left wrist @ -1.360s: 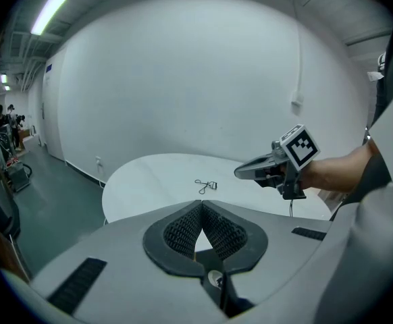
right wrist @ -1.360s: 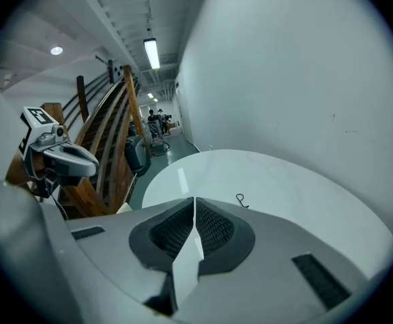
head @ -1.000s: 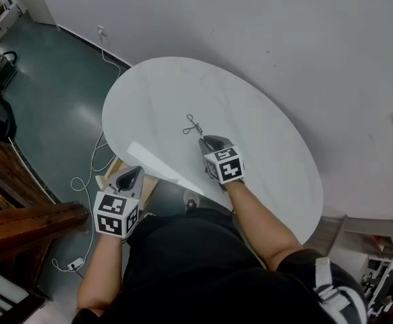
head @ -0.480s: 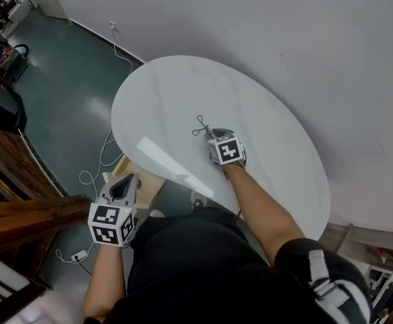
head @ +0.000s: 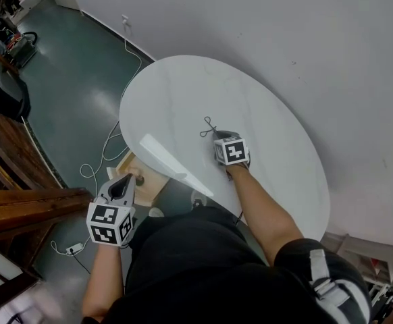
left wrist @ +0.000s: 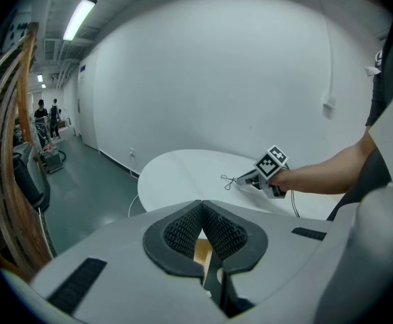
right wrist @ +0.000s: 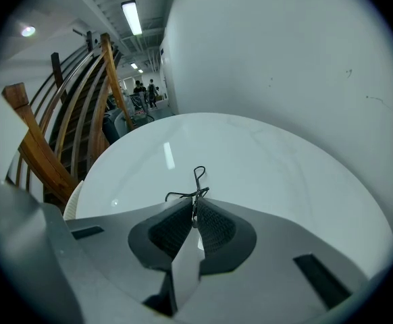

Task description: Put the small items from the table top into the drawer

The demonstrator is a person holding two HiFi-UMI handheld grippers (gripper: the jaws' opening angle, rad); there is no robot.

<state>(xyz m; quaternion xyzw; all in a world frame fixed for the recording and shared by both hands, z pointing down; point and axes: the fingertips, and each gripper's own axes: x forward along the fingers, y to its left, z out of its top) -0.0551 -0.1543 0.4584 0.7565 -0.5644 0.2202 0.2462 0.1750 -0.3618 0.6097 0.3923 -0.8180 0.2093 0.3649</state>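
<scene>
A small black wire tool [head: 208,127] with looped handles lies on the round white table [head: 183,93]. My right gripper [head: 218,138] reaches it from the near side. In the right gripper view its jaws [right wrist: 194,211] are closing, and the pads pinch the tool's near end [right wrist: 195,189] while the loops stick out ahead. The left gripper [head: 125,181] hangs below the table's left edge, shut and empty, over the open wooden drawer [head: 134,165]. In the left gripper view the left gripper [left wrist: 202,212] has its pads together, and the right gripper [left wrist: 250,179] and the tool [left wrist: 229,180] show far off.
A white cable [head: 109,147] trails across the dark green floor left of the table. Dark wooden railings [head: 21,181] stand at the far left. A small round item [head: 141,179] lies in the drawer. A white wall [head: 284,39] runs behind the table.
The right gripper has crept forward onto the wire tool and now has it between its tips. The left gripper has kept its place by the drawer.
</scene>
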